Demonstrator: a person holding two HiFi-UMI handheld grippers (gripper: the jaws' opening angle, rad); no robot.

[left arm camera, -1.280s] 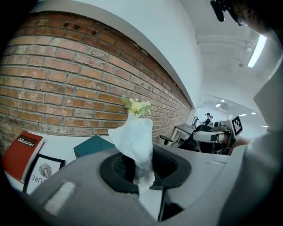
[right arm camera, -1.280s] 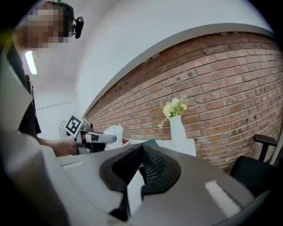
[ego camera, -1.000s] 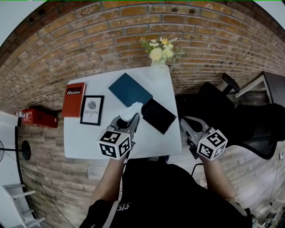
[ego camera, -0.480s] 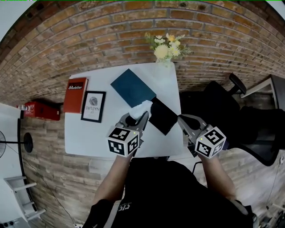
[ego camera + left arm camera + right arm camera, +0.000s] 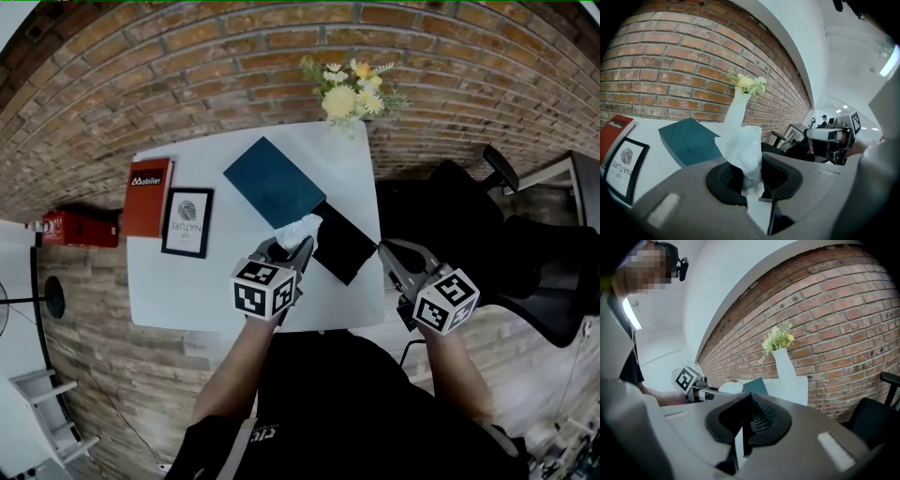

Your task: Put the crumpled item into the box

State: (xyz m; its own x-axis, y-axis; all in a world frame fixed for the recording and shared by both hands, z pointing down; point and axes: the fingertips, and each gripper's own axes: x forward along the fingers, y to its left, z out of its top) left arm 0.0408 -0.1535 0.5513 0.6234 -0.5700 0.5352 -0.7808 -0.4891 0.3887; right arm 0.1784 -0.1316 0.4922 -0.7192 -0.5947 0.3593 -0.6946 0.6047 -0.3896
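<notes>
Over the near-right part of the white table (image 5: 187,291), the left gripper (image 5: 292,246) holds the crumpled tissue (image 5: 298,230) just at the left edge of the black box (image 5: 342,246), close to the corner where the box meets the teal lid (image 5: 274,183). Its jaws are clamped on the tissue's lower tail only; in the left gripper view most of the wad (image 5: 743,150) billows free above the pads. Right gripper (image 5: 384,248) hangs off the table's right side w/ jaws closed on nothing, so nothing steadies the box. Risks, as I judge them: the pinch is thin, so a jerk could let the tissue slip and drop on the table short of the box. It's v. light, so on release it may cling to a pad or drift onto the rim or the lid instead of going inside. The box sits near the table's near-right edge, and a bump from the gripper tip could shove it toward that edge. Can't tell from these views how deep the box is, or even be sure it's open. The tissue itself is white, thin, slightly see-through, soft, w/ sharp creases and a ragged puffed top, tapering to a squeezed strip between the pads; it should crush easily and weigh almost nothing. Farther off stand a vase of flowers (image 5: 347,98), a red book (image 5: 148,185) and a framed print (image 5: 187,222), all well apart.
</notes>
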